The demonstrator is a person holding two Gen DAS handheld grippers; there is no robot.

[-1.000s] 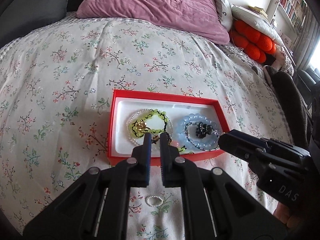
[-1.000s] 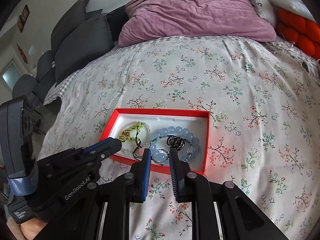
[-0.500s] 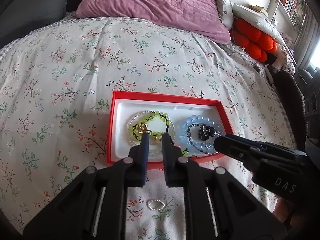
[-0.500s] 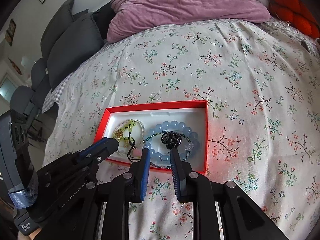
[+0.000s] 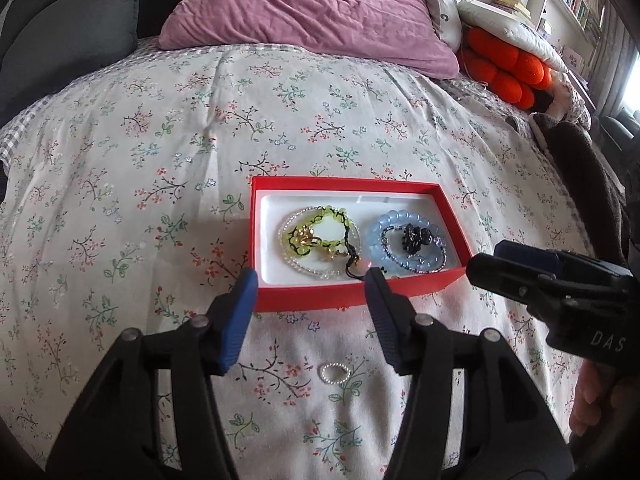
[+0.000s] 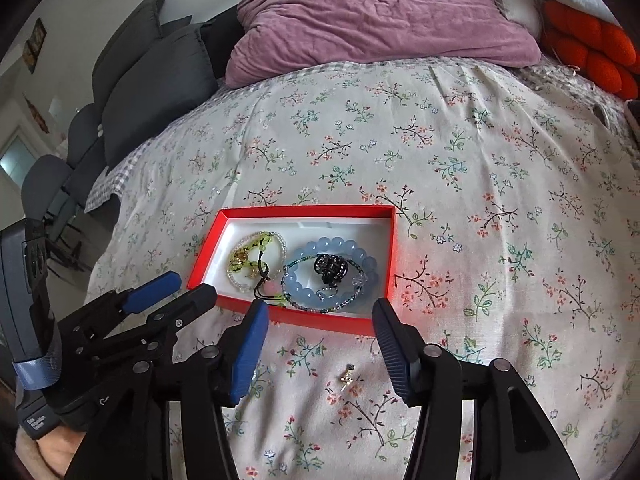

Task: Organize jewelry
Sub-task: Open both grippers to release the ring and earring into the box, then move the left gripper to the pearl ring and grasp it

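Left gripper (image 5: 310, 274) and right gripper (image 6: 320, 306): jaws just opened, standing apart, nothing between. Red box (image 5: 348, 294) on the bed (image 5: 160, 160) lies just beyond both (bracelets inside). Bead ring (image 5: 335, 372) lies below left fingertips; small gold charm (image 6: 347, 373) below right ones
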